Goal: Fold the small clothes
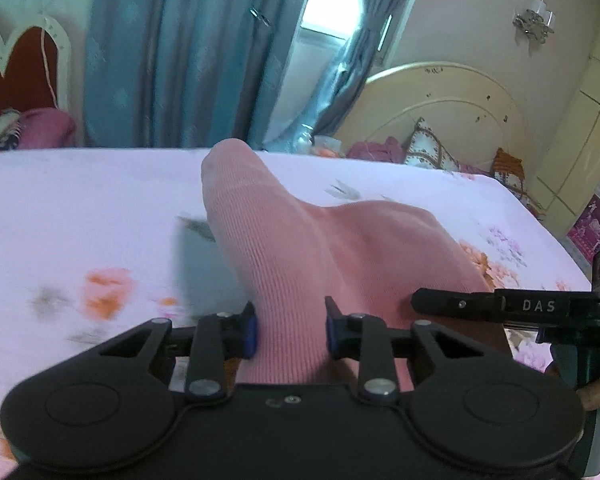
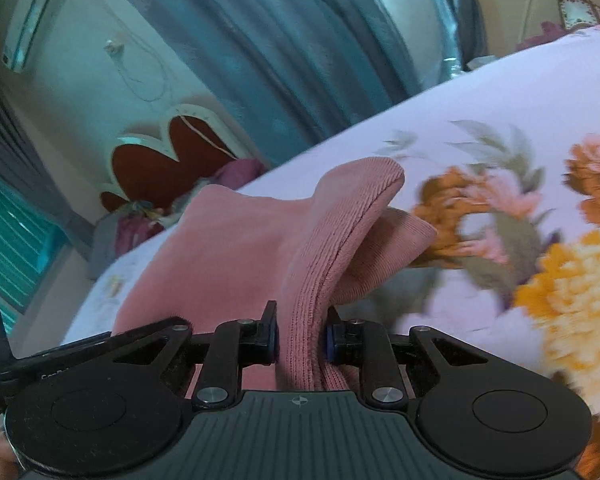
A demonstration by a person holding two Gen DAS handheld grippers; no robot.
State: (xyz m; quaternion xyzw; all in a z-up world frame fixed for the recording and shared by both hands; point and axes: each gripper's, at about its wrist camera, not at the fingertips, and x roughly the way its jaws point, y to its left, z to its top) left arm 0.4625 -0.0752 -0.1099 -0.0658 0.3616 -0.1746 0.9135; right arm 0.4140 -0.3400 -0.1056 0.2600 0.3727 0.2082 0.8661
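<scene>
The small pink ribbed knit garment (image 1: 300, 240) hangs partly lifted off the floral-printed bed sheet (image 1: 80, 208), its near edge pinched at two places. The left tool (image 1: 291, 330) and right tool (image 2: 298, 336) are each clamped on a fold of it. Carry both corners level and together toward the far edge, keeping the fabric taut so the fold lands square.

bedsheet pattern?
Pale lilac bedsheet with orange, pink and yellow flowers, grey-green leaves. Clearest in right wrist view.

Ribbed pink knit sock (image 1: 284, 248)
</scene>
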